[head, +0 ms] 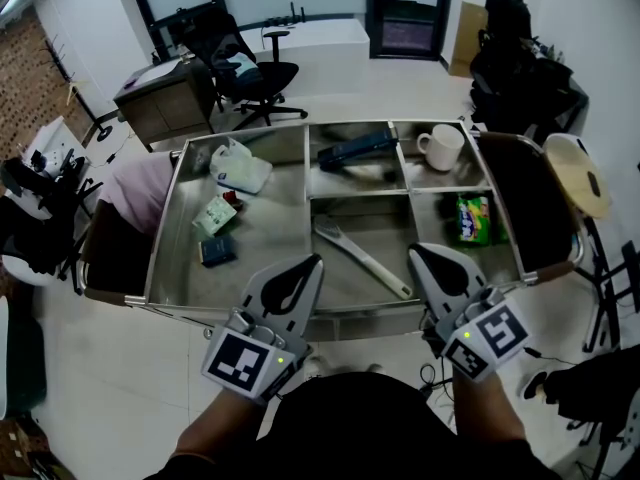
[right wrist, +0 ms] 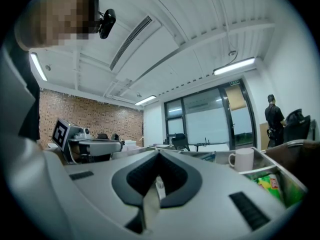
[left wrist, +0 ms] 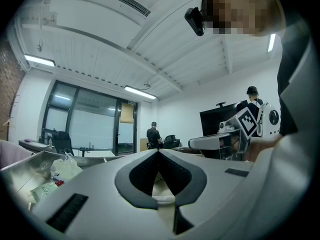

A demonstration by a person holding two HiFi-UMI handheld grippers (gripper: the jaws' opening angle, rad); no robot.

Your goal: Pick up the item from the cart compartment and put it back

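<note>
A steel cart (head: 330,314) with several compartments stands in front of me. The big left bin holds a white plastic bag (head: 238,165), a green-and-white packet (head: 214,215) and a small dark blue box (head: 217,250). A dark blue tool (head: 357,152) lies in the far middle bin and a long pale wrench-like tool (head: 362,258) in the near middle one. The right bins hold a white mug (head: 441,146) and a green packet (head: 473,218). My left gripper (head: 316,260) and right gripper (head: 411,250) hover level at the cart's near rim, both shut and empty.
A black office chair (head: 245,68) and a desk (head: 165,98) stand beyond the cart. A person (head: 510,8) is at the far right. A round tan stool top (head: 577,173) sits right of the cart, and dark equipment (head: 35,208) stands at the left.
</note>
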